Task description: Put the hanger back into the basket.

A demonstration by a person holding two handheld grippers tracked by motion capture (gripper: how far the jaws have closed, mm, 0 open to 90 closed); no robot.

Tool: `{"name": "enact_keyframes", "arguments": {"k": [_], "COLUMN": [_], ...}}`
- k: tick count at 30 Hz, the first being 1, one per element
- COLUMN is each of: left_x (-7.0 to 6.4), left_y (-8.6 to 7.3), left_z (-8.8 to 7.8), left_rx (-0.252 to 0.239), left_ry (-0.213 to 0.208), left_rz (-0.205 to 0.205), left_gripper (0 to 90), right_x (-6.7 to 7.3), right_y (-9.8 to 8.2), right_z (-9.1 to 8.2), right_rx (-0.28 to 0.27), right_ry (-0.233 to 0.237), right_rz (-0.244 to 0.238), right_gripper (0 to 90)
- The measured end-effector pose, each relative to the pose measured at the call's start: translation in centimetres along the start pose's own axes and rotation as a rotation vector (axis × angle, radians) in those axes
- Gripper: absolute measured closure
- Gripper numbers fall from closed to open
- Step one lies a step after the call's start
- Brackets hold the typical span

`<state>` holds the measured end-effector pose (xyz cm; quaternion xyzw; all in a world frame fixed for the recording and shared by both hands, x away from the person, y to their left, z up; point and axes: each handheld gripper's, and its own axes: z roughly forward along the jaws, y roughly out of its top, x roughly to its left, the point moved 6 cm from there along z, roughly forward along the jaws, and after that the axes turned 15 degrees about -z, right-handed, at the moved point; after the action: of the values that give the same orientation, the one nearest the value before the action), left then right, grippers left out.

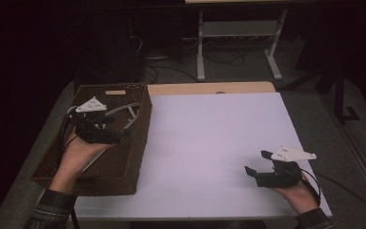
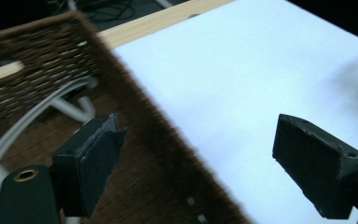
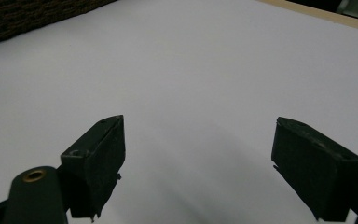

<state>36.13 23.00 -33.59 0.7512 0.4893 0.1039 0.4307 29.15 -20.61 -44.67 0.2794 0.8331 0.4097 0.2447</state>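
Hovering over the wicker basket (image 1: 124, 176), the left gripper (image 1: 116, 128) has its fingers (image 2: 91, 161) spread wide with nothing between them, straddling the basket's near wall in the left gripper view. White hangers (image 1: 124, 110) lie inside the basket toward its far end, their thin arms crossing on the woven floor; that looks like the place meant for them. The right gripper (image 1: 258, 168) sits well to the right of the basket, low over the white tabletop (image 1: 209, 133), fingers (image 3: 98, 158) likewise apart and empty, probably waiting. Between the basket and that gripper nothing lies on the tabletop. The basket's tall wall is the one obstacle for the left hand.
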Motion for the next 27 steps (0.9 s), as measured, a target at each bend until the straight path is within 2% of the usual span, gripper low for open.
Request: {"name": "enact_keyframes", "arguments": {"k": [2,3,7,8,9,14,17,19,20,21,22,27], "left_x": [-1.6,-1.6,-3.7,-3.7,-4.5,-6.2,-7.9,-8.4,-9.2,-9.2,-9.9,-11.1], "left_y": [-0.1,-0.1,-0.5,-0.5,-0.6,-1.1,-1.9,-2.1,-2.7,-2.7,-3.4,-4.7], "left_z": [0.8,0.8,2.1,2.1,2.5,3.4,4.6,4.9,5.6,5.6,6.3,7.7], "left_rx": [0.006,0.006,0.014,0.014,0.008,0.009,0.009,0.006,0.015,0.015,0.021,0.023], "left_ry": [-0.026,-0.026,-0.061,-0.061,-0.076,-0.098,-0.123,-0.129,-0.144,-0.144,-0.16,-0.184], "left_rz": [0.018,0.018,0.037,0.037,0.034,0.048,0.063,0.068,0.084,0.084,0.095,0.111], "left_gripper": [13.9,13.9,13.1,13.1,13.0,11.0,10.4,9.9,9.8,9.8,9.8,9.8], "right_x": [0.0,0.0,0.0,0.0,0.0,0.1,0.2,0.2,0.3,0.3,0.3,0.3], "right_y": [0.0,0.0,0.0,0.0,0.0,-0.1,0.0,0.0,0.0,0.0,-0.1,-0.2], "right_z": [0.0,0.0,0.0,0.0,0.0,0.1,0.1,0.1,0.2,0.2,0.2,0.2], "right_rx": [0.002,0.002,0.002,0.002,0.001,0.002,0.001,0.001,0.001,0.001,0.003,0.007], "right_ry": [0.002,0.002,0.003,0.003,0.004,0.013,0.016,0.017,0.019,0.019,0.021,0.025], "right_rz": [-0.002,0.0,0.002,0.002,0.0,-0.006,-0.008,-0.009,-0.008,-0.008,-0.007,-0.015], "right_gripper": [16.7,16.6,16.6,16.6,16.6,16.5,16.5,16.5,16.4,16.4,16.4,16.4]}}
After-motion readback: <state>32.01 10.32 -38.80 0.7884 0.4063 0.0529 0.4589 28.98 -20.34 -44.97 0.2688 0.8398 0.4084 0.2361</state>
